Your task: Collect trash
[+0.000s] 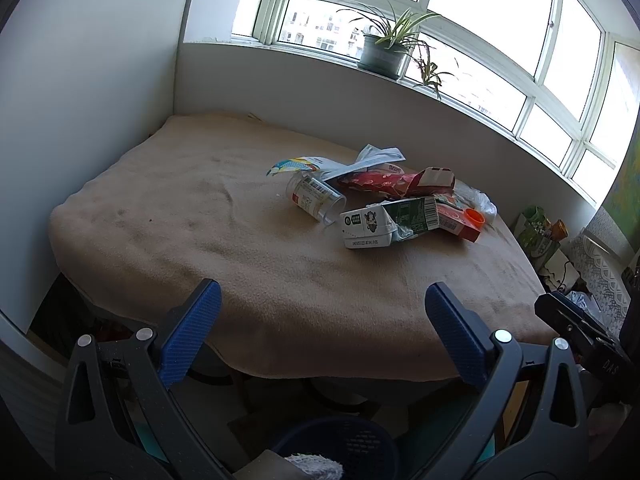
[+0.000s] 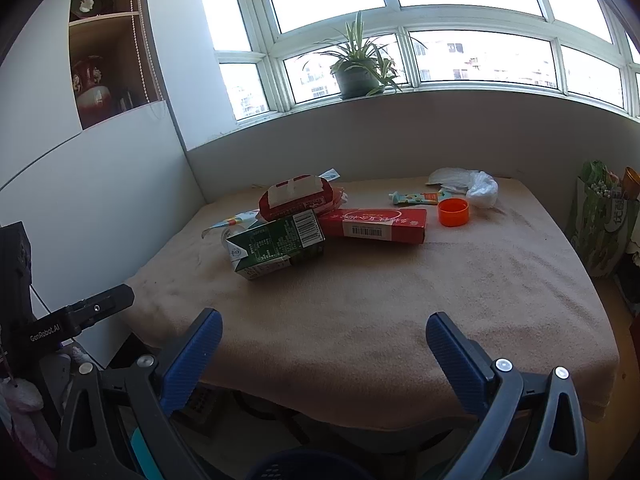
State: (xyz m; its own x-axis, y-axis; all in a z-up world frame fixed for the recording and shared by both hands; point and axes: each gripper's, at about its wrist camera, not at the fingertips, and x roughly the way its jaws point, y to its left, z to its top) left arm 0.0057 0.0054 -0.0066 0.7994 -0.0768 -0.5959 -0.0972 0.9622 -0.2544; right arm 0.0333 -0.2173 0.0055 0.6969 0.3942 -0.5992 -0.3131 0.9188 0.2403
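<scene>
Trash lies in a heap on a table under a beige cloth (image 1: pixel 200 208) (image 2: pixel 460 280). I see a crushed green and white carton (image 1: pixel 384 222) (image 2: pixel 276 246), a clear plastic jar on its side (image 1: pixel 314 198), a long red box (image 2: pixel 374 224) (image 1: pixel 458 222), a red wipes pack (image 2: pixel 294 198) (image 1: pixel 400 182), an orange cap (image 2: pixel 453 212) (image 1: pixel 474 218), a small tube (image 2: pixel 416 198) and a crumpled clear bag (image 2: pixel 480 188). My left gripper (image 1: pixel 322 300) and right gripper (image 2: pixel 324 330) are both open and empty, short of the table's near edge.
A dark blue basket (image 1: pixel 344 446) (image 2: pixel 304 464) stands on the floor below the near edge. A potted plant (image 1: pixel 384 52) (image 2: pixel 358 72) sits on the windowsill. Bags (image 2: pixel 600 224) stand to the right of the table. A white wall lies to the left.
</scene>
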